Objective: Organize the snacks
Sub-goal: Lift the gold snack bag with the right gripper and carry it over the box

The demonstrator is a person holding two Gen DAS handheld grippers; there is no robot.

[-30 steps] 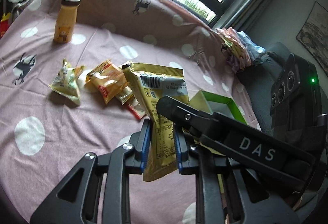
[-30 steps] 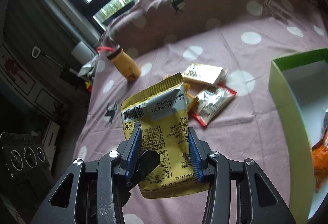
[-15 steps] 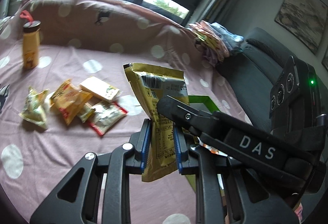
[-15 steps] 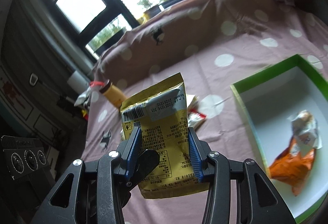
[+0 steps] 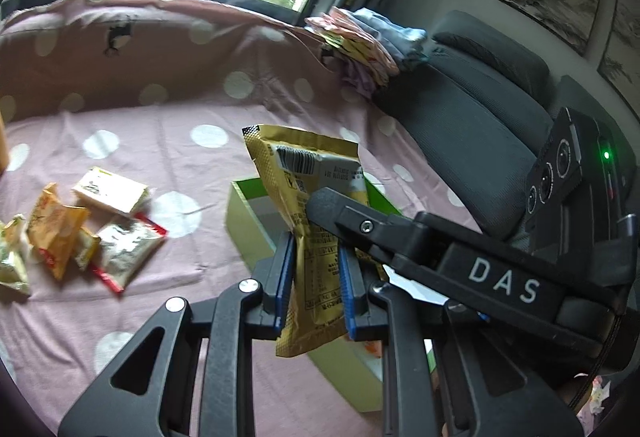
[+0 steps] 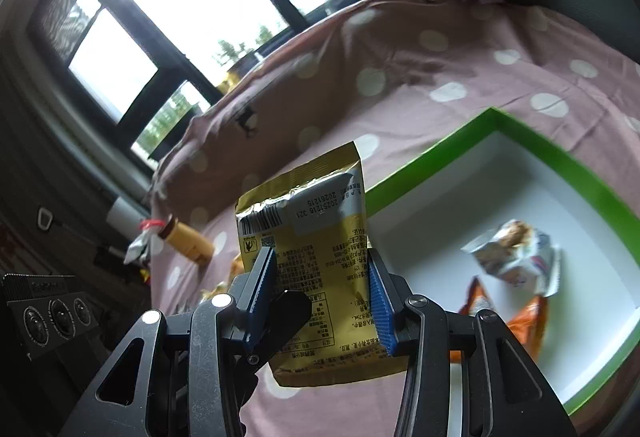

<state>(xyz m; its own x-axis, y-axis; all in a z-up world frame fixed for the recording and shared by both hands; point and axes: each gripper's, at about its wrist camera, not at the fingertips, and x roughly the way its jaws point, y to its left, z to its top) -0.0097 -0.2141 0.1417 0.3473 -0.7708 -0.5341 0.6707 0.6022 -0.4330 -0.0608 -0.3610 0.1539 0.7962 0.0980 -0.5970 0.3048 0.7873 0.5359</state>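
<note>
A gold snack packet (image 5: 310, 237) is clamped across its lower part by the left gripper (image 5: 314, 287), and the same packet (image 6: 316, 277) is pinched at both side edges by the right gripper (image 6: 320, 297). It is held upright, clear of the pink dotted sheet (image 5: 168, 125). The lower hem is partly masked by the blue pads (image 6: 378, 307). Behind it, toward three o'clock, a green-rimmed box (image 6: 460, 145) is seen holding a crumpled white wrapper (image 6: 516, 257) and an orange packet (image 6: 528, 325), blurred and half hidden. At nine o'clock loose snack packets (image 5: 68, 237) are cut off by the frame edge. Farther off, a folded cloth pile (image 5: 368, 45) is only vaguely made out.
</note>
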